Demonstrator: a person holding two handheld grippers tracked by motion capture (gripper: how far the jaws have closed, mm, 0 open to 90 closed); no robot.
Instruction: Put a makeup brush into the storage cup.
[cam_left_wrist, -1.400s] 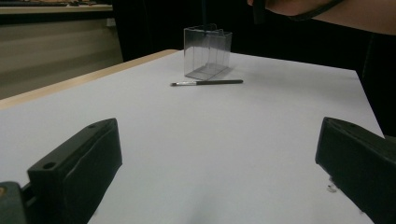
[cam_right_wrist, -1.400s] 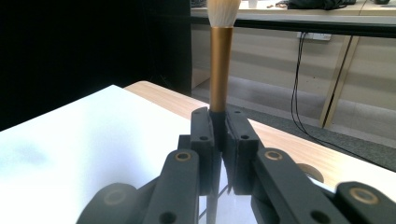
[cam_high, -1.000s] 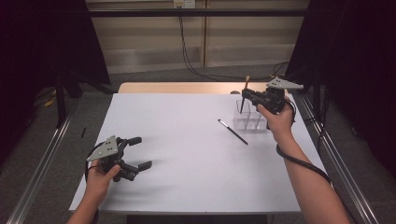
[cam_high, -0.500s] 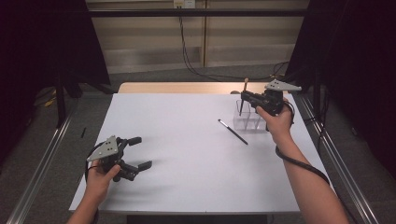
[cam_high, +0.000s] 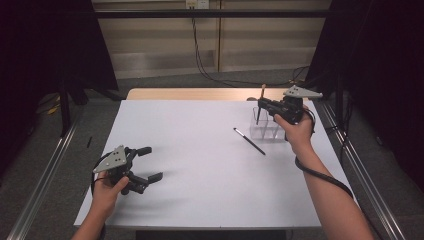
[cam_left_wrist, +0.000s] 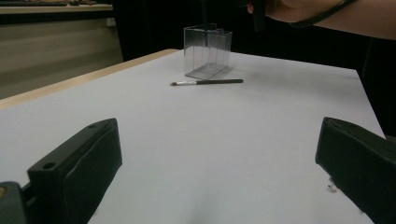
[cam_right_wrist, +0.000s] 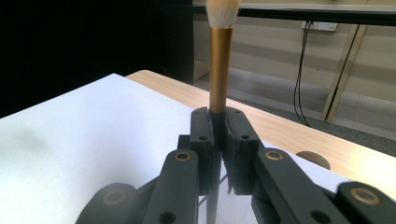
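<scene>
My right gripper is shut on a makeup brush with a gold ferrule and pale bristles, held upright over the clear plastic holder at the table's far right. The brush's dark handle reaches down into the holder. A second, thin black brush lies flat on the white table just left of the holder, also seen as the thin brush beside the clear holder in the left gripper view. My left gripper rests open near the front left, nothing between its jaws.
A wooden strip runs along the table's far edge. Metal rails flank the table on both sides. Cables hang at the back wall.
</scene>
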